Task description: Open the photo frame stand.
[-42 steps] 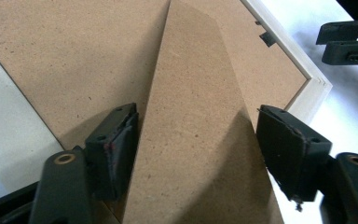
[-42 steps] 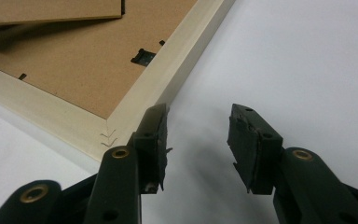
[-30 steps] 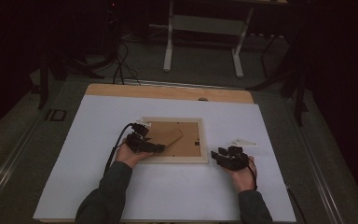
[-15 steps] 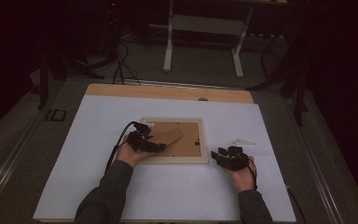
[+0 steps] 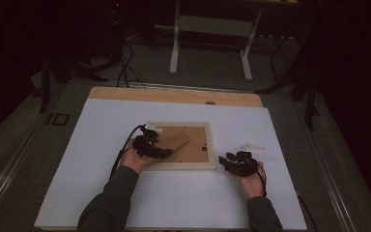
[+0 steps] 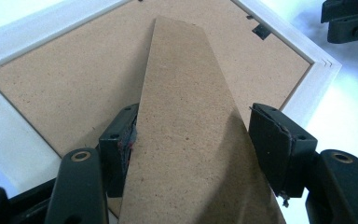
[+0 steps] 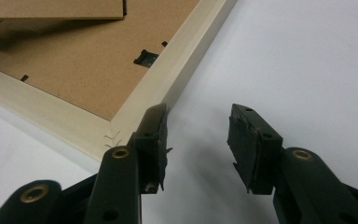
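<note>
On white table [image 5: 101, 193], picture frame [image 5: 183, 164] lies face down. Left gripper [image 6: 193, 140] straddles its cardboard stand [image 6: 191, 116]; jaws seemingly touching, grip unclear. Risk: stand slips or hinge tears. Right gripper [image 7: 198, 135] spread, empty, beside frame corner.

A white sheet [image 5: 174, 203] covered most of a light wooden tabletop [image 5: 174, 95], whose bare strip showed along the far edge. Beyond it lay a grey carpeted floor [image 5: 212, 63] in dim light, with a pale metal two-legged stand [image 5: 210, 46] and dark cables [image 5: 125, 67], possibly power leads, trailing across it.
</note>
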A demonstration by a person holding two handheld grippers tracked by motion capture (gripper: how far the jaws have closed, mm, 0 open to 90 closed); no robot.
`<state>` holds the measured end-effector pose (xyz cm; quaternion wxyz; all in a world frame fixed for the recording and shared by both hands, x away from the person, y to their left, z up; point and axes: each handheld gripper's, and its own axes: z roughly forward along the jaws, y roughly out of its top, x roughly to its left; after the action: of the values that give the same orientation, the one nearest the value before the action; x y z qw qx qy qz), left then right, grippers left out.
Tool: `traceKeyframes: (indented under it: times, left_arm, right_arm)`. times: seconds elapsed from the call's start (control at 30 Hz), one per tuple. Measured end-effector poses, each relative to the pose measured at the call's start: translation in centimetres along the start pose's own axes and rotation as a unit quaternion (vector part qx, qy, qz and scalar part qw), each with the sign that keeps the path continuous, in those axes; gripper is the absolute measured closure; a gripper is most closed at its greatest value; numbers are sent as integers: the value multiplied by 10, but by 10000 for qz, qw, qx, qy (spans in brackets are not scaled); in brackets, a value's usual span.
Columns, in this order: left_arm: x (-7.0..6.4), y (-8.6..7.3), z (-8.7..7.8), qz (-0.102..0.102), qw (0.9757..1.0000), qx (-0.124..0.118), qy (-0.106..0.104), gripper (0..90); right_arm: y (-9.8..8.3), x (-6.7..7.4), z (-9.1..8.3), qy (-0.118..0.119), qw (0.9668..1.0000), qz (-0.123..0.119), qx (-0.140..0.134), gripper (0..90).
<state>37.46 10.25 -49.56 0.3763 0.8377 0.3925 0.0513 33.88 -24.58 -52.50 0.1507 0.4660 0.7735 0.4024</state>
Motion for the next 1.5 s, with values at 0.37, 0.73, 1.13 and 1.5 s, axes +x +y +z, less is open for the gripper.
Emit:
traceKeyframes:
  times: [0.37,0.73,1.13,1.5]
  left_arm:
    - [-6,0,-3,243,9996,-50,145,386]
    - [-19,2,-12,649,9969,-206,399,386]
    - [-31,1,-18,1048,9918,-392,623,384]
    - [-32,1,-17,1180,9896,-427,701,382]
  right_arm:
    - [6,6,0,46,9999,-112,-27,568]
    - [17,6,-1,97,9998,-154,-74,568]
    - [42,4,-5,80,9996,-259,-123,566]
    - [53,8,0,101,9995,-290,-110,559]
